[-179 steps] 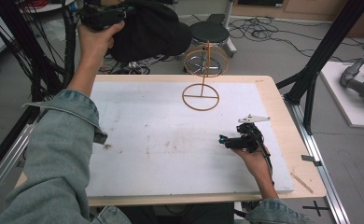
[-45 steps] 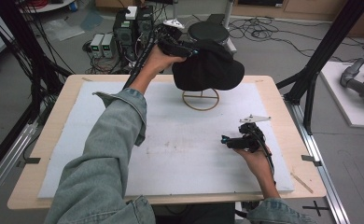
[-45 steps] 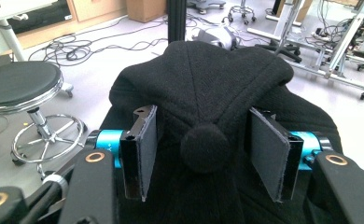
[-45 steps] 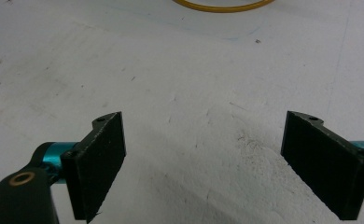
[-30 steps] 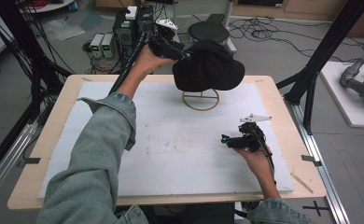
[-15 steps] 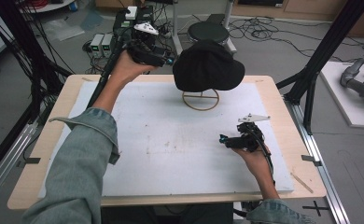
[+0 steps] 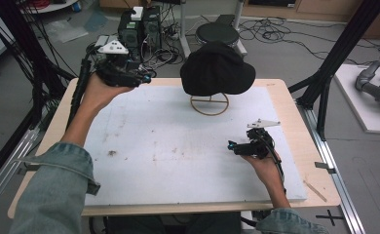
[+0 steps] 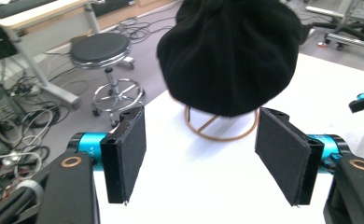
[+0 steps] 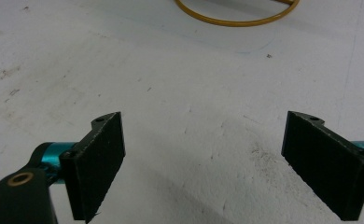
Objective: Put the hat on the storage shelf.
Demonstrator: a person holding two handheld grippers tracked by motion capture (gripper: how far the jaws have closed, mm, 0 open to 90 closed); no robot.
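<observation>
A black hat sits on top of a gold wire stand whose ring base rests on the white table top. In the left gripper view the hat hangs over the ring base just beyond the jaws. My left gripper is held up at the table's far left corner, open, with nothing between its pads. My right gripper rests low over the table's right side, open and empty, its pads spread wide above the white surface, with the ring base ahead.
A round black stool stands on the floor behind the table, with computer boxes and cables beside it. Black frame posts rise at the table's right and left. A grey device lies on a white board at the right.
My left gripper let go of the hat, which now sits on the stand, and drew back to the left and away from it. The right gripper has stayed in place.
</observation>
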